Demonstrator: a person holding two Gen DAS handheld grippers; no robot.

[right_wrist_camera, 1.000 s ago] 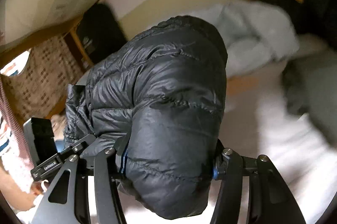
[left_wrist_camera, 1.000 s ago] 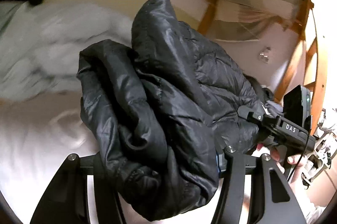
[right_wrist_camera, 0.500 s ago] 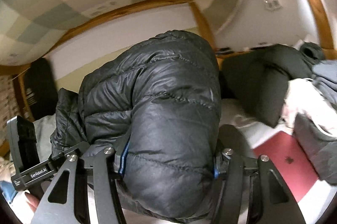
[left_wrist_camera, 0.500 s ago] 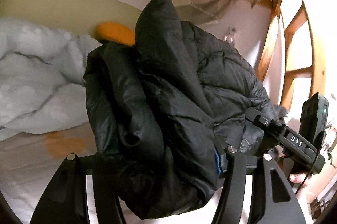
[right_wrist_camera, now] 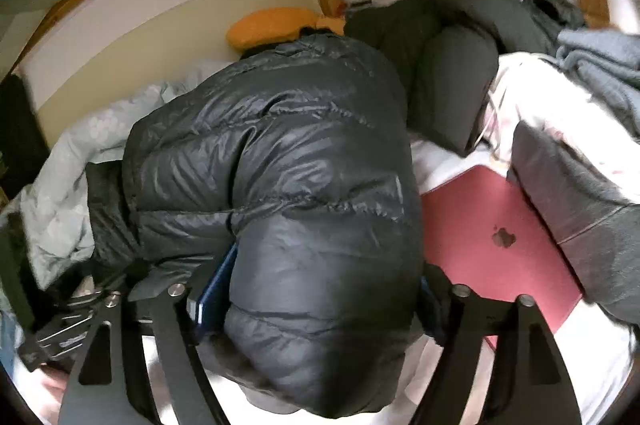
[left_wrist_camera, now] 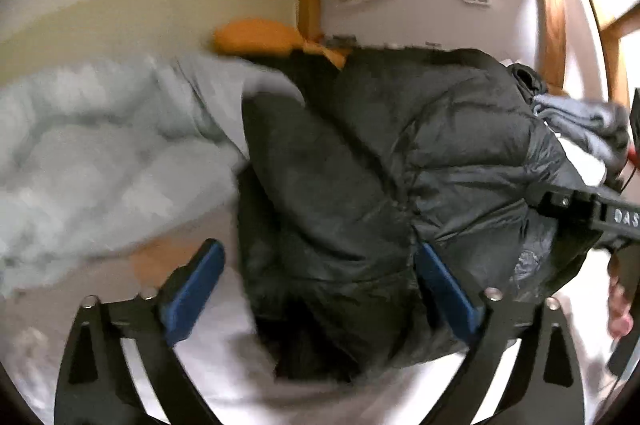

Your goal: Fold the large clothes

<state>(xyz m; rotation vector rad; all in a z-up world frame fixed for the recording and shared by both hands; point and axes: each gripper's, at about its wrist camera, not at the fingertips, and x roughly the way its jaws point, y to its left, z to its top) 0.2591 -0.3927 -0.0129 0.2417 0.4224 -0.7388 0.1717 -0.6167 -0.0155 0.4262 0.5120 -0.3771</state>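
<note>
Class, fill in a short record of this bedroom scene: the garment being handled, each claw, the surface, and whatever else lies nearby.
garment: black puffer jacket, bundled up, resting on the bed
left claw: just opened wide; jacket between the jaws, one pad clear of it
right claw: just been opening; jacket still fills the gap against both pads
surface: white bed sheet
nearby: red laptop, pale quilt, orange cushion, grey clothes

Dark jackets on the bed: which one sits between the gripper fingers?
The shiny quilted puffer jacket in front, bulging between the right gripper pads. The other dark jacket lies untouched farther back, matte and smooth.
</note>
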